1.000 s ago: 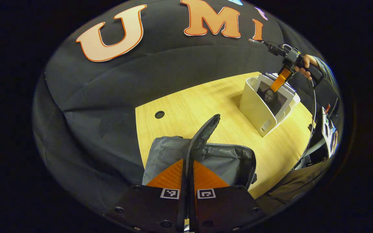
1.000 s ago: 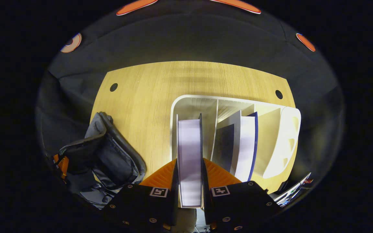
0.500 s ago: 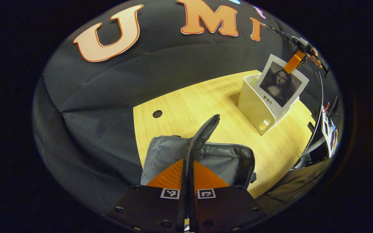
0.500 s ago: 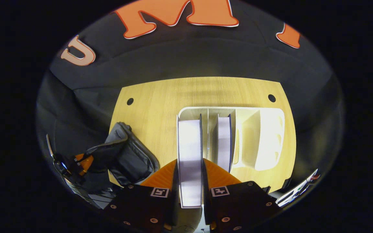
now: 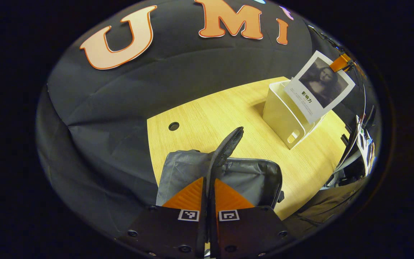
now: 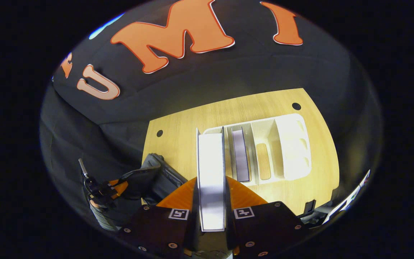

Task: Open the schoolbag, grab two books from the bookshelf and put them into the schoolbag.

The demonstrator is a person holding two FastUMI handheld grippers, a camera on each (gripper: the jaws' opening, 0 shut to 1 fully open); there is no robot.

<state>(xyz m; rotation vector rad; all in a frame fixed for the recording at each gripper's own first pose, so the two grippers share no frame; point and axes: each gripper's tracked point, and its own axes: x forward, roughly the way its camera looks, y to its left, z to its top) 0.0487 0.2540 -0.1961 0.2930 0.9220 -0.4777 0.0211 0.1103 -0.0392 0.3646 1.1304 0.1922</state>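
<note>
My left gripper (image 5: 208, 181) is shut on the black front flap (image 5: 228, 144) of the schoolbag, holding it upright. Behind the flap the grey lining of the schoolbag (image 5: 253, 176) lies open. The white bookshelf (image 5: 282, 115) stands far right on the table. Above it hangs a book with a portrait cover (image 5: 320, 84), gripped at its top corner by my right gripper (image 5: 340, 63). In the right gripper view my right gripper (image 6: 211, 181) is shut on that book's page edge (image 6: 211, 162). Below stand the bookshelf (image 6: 289, 144) with a second book (image 6: 241, 154), the schoolbag (image 6: 164, 174) and the left gripper (image 6: 110, 187).
The wooden table (image 5: 207, 111) has a round cable hole (image 5: 173, 126) near its back left, and holes (image 6: 296, 106) show near both back corners. Cluttered gear (image 5: 363, 144) sits off the table's right edge. Black cloth walls close in behind.
My right gripper has lifted the portrait book up out of the bookshelf, which now sits smaller and farther below. The left gripper has kept hold of the flap without moving.
</note>
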